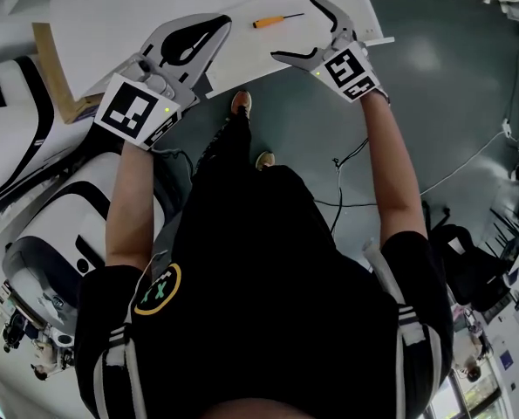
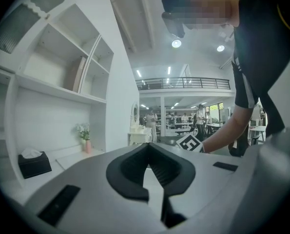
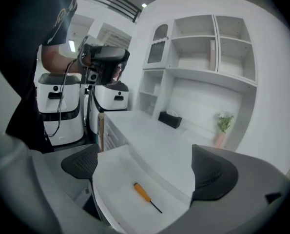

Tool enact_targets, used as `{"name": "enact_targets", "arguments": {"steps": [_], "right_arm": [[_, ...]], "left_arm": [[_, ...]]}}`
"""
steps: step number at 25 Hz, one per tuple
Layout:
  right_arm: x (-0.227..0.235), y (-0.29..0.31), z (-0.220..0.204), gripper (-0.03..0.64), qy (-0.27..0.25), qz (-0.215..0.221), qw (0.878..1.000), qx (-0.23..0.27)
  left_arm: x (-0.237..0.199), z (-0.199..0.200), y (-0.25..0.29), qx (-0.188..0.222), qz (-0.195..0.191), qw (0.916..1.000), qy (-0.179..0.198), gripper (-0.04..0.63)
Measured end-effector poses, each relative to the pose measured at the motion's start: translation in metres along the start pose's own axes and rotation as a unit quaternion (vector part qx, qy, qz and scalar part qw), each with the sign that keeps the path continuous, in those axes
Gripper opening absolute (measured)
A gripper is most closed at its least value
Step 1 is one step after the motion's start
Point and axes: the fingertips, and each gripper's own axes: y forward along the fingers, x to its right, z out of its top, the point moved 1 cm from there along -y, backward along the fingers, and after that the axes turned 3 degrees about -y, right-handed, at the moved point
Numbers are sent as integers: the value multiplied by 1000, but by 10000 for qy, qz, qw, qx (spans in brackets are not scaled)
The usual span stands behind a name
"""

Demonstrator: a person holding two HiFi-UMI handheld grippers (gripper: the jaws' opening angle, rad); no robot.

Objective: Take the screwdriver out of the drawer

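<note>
The right gripper [image 3: 147,168] gaped wide and empty, the left gripper [image 2: 148,155] was closed on nothing, and the light, stiff screwdriver [image 3: 145,194] looked easiest to grab by its orange handle.

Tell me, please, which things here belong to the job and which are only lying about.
For the job: screwdriver, lying in the open drawer; right gripper, open, facing it.

Lying about: tissue box, flower vase, white machines beside the desk; left gripper, shut and empty.
</note>
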Motion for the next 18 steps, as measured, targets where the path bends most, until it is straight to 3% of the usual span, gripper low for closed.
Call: {"name": "enact_targets", "arguments": {"steps": [9, 18], "right_arm": [[-4, 52, -72, 588, -548, 759, 9901, -1047], [-17, 94, -140, 588, -953, 1504, 9656, -1894]], "left_arm": [[-11, -8, -5, -41, 71, 9999, -74, 17], [-21, -20, -11, -107, 133, 9997, -158, 17]]}}
